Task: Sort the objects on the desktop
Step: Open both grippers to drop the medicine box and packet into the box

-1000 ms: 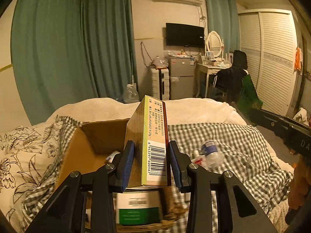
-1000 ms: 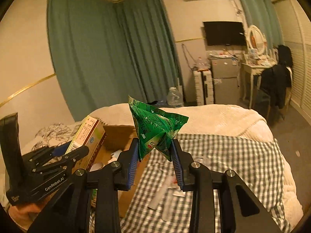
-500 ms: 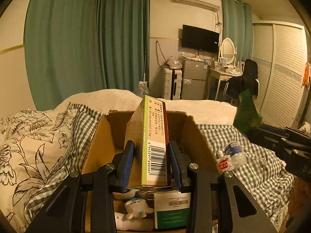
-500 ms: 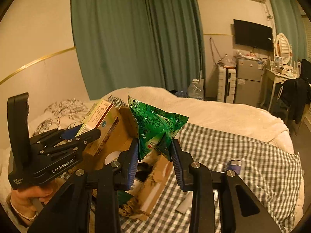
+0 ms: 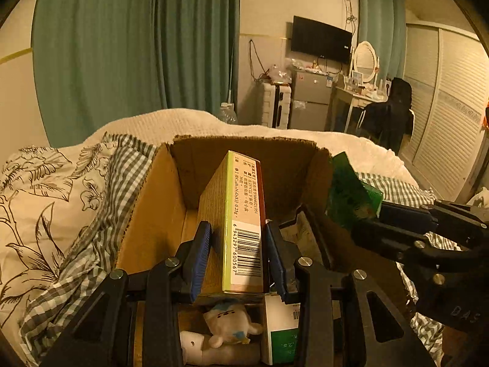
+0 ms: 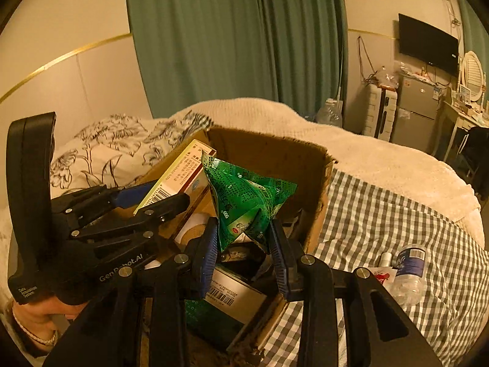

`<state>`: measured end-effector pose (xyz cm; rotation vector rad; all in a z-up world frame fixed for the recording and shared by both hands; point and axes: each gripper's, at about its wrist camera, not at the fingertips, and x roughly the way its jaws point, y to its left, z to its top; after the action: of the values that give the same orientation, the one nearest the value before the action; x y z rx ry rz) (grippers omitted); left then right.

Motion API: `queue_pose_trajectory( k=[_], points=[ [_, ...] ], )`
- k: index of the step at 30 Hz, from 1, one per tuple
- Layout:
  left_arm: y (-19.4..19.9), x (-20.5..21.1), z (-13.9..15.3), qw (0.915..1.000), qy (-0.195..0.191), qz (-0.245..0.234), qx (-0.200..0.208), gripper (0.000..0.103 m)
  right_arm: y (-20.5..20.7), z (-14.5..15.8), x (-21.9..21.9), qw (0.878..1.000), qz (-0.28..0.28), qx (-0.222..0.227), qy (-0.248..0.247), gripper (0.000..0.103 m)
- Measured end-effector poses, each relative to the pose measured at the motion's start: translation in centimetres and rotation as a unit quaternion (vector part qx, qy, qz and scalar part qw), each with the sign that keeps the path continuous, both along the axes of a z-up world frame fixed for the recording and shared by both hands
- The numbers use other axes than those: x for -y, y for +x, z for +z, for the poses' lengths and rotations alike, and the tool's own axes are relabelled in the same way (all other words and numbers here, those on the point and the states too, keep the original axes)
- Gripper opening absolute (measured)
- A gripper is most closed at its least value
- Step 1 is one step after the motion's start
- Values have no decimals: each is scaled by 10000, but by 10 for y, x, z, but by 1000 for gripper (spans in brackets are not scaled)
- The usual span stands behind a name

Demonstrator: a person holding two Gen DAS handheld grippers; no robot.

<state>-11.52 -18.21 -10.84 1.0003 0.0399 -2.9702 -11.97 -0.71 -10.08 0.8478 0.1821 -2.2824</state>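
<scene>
Left gripper (image 5: 237, 257) clamped the medicine box (image 5: 235, 229) upright over the open cardboard box (image 5: 146, 202) on the bed. Right gripper (image 6: 244, 244) pinched the green packet (image 6: 244, 202) above the same box, right of it.

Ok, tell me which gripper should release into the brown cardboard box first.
Probably left: the left gripper holds its upright barcoded carton squarely over the brown cardboard box; the right gripper's green packet hangs nearer its edge.
</scene>
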Motion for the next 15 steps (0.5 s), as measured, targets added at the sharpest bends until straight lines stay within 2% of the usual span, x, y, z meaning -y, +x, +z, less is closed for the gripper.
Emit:
queue_pose_trajectory(
  k=[4, 7, 10, 13, 15],
  points=[
    [2, -3, 1, 10000, -75, 36, -51, 37, -5, -8, 3, 9997, 48, 126, 181, 36],
    [3, -3, 3, 9999, -43, 40, -90, 38, -6, -10, 5, 9993, 35, 72, 367, 50],
    [1, -3, 6, 9999, -49, 120, -81, 38, -9, 1, 7, 9988, 69, -24, 487, 52],
    [8, -4, 18, 9997, -38, 156, -180, 38, -6, 21, -6, 9990, -161, -169, 382, 53],
    [16, -6, 29, 9994, -41, 171, -286, 42, -2, 34, -20, 9984, -464, -231, 206, 60]
  ],
)
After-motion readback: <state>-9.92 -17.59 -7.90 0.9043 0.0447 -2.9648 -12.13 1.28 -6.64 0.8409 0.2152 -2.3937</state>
